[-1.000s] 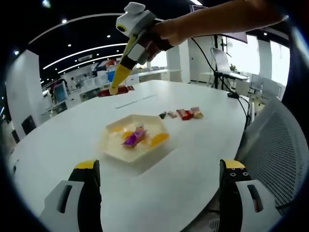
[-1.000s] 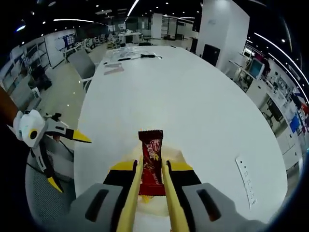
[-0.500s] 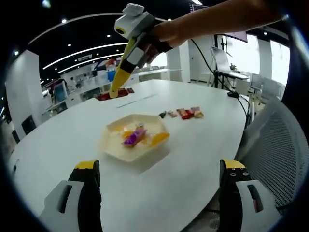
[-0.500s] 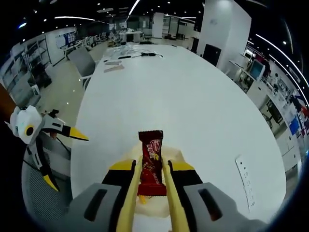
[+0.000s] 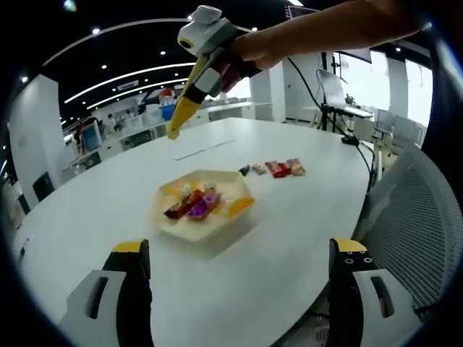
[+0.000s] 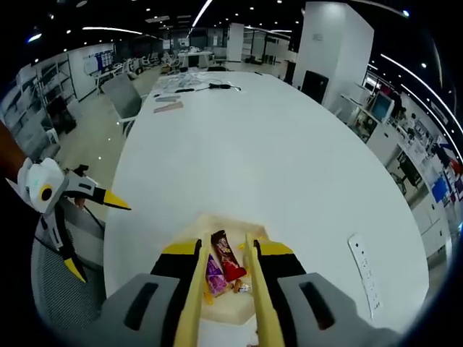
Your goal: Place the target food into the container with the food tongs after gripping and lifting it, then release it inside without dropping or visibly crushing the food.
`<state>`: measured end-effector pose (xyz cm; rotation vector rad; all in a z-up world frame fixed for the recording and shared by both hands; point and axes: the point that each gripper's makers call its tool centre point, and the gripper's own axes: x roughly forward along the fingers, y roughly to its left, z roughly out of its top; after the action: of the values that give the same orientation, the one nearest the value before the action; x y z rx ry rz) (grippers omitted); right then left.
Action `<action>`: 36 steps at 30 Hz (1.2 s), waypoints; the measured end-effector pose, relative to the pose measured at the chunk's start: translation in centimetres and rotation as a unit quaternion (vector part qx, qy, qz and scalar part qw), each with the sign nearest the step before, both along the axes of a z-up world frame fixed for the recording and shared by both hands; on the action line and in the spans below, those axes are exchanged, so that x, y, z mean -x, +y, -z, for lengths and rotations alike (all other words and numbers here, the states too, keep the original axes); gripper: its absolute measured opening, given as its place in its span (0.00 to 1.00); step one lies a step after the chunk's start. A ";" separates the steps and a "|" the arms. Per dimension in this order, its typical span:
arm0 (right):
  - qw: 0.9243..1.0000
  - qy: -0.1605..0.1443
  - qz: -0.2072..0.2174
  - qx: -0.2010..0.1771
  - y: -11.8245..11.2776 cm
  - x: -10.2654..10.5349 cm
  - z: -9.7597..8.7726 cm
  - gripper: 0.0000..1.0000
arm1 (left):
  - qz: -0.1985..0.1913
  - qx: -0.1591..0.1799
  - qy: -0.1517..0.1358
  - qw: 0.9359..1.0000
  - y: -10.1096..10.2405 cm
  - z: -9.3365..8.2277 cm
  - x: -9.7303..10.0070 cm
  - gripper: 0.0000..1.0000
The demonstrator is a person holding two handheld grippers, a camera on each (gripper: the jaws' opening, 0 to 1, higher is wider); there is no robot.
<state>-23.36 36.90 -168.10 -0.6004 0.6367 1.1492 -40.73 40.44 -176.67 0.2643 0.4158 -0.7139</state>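
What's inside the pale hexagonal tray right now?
The pale hexagonal tray holds wrapped sweets: a dark red wrapped bar, a purple wrapped sweet beside it, and yellow-orange pieces. In the right gripper view the yellow tongs cover the tray's sides, so anything there is hidden.

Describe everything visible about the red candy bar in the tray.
The red bar is a small, glossy, dark red wrapper with crimped ends and light print too small to read. It lies loose in the pale hexagonal tray, slanted, beside a purple candy and orange pieces. In the right gripper view it sits below and between the yellow tongs, free of them. Nothing grips it.
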 end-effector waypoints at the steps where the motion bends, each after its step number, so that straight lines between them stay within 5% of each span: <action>1: 1.000 -0.005 0.000 -0.002 -0.2 0.0 -0.3 0.28 | 0.001 -0.001 0.001 1.000 0.0 0.0 0.0 1.00; 12: 0.999 -0.025 0.025 -0.030 -4.0 0.1 -2.9 0.27 | 0.005 0.001 0.004 1.000 -0.1 0.1 0.1 1.00; 20: 0.996 -0.035 0.065 -0.051 -9.5 0.7 -3.4 0.28 | 0.011 0.005 0.006 1.000 -0.4 0.1 0.3 1.00; 36: 0.977 -0.073 0.175 -0.097 -17.5 4.5 -3.2 0.27 | 0.027 0.023 0.014 0.999 -1.1 0.0 0.8 1.00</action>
<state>-27.82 19.41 -164.88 -0.3838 0.4742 0.8164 -41.49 39.33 -176.67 0.2231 0.4205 -0.7807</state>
